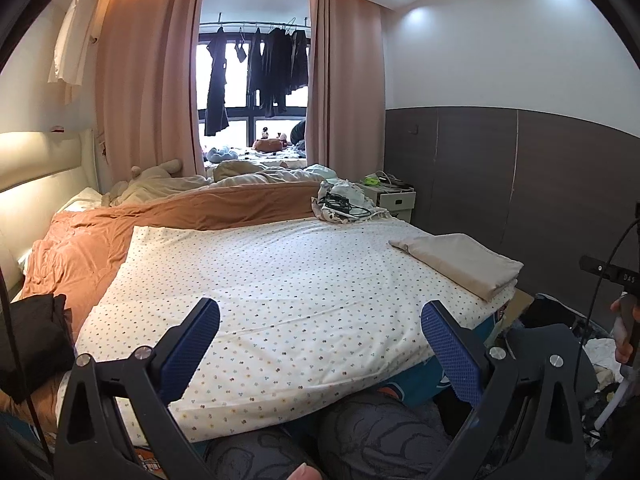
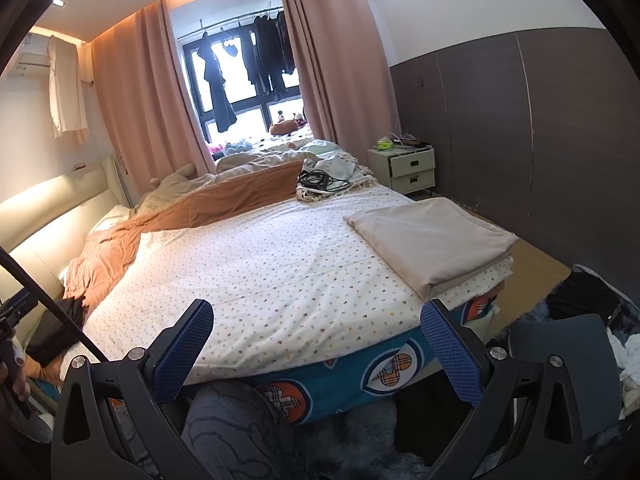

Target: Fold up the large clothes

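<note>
A folded beige cloth (image 1: 460, 266) lies on the right corner of the bed's white dotted sheet (image 1: 280, 280); it also shows in the right wrist view (image 2: 432, 240) on the same sheet (image 2: 272, 264). My left gripper (image 1: 320, 316) is open and empty, held over the near edge of the bed. My right gripper (image 2: 318, 320) is open and empty, held at the near edge of the bed, left of the beige cloth. A black garment (image 1: 32, 340) lies at the left side of the bed, and shows in the right wrist view (image 2: 60, 328).
An orange duvet (image 1: 120, 224) covers the far left of the bed. A tangle of black cable (image 1: 344, 202) lies on a cloth at the far side. A bedside cabinet (image 2: 412, 168) stands by the dark wall. Clothes lie on the floor at right (image 2: 600, 320).
</note>
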A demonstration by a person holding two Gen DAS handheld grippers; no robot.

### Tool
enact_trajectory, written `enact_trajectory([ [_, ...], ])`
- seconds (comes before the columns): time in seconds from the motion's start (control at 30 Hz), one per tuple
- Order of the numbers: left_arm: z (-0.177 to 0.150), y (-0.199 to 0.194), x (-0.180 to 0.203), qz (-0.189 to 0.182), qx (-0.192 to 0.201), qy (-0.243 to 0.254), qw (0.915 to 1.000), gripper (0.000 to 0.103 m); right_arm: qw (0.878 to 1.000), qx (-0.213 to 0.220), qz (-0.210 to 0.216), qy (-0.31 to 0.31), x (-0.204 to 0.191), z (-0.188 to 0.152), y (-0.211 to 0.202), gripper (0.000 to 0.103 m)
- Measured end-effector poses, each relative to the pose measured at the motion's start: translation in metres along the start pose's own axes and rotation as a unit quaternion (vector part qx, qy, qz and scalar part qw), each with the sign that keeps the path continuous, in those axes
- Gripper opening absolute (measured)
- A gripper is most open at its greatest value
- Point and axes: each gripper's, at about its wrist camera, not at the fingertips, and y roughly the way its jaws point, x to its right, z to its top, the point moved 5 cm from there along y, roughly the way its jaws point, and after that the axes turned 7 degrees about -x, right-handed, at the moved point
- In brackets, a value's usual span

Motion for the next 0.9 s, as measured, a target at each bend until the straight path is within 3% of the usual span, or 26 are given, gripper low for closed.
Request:
enact_trajectory([
  [0.4, -0.038, -0.028, 0.0, 0.029, 0.005, -0.028, 0.9991, 0.103, 0.999, -0.032, 0.02, 0.0, -0.026, -0.031, 0.007, 0.103],
  [0.9, -0.045, -0.036, 0.004, 0.028, 0.007, -0.03, 0.9992, 0.103, 1.0, -0.022, 0.015, 0.003, -0.042, -0.034, -0.002, 0.103],
])
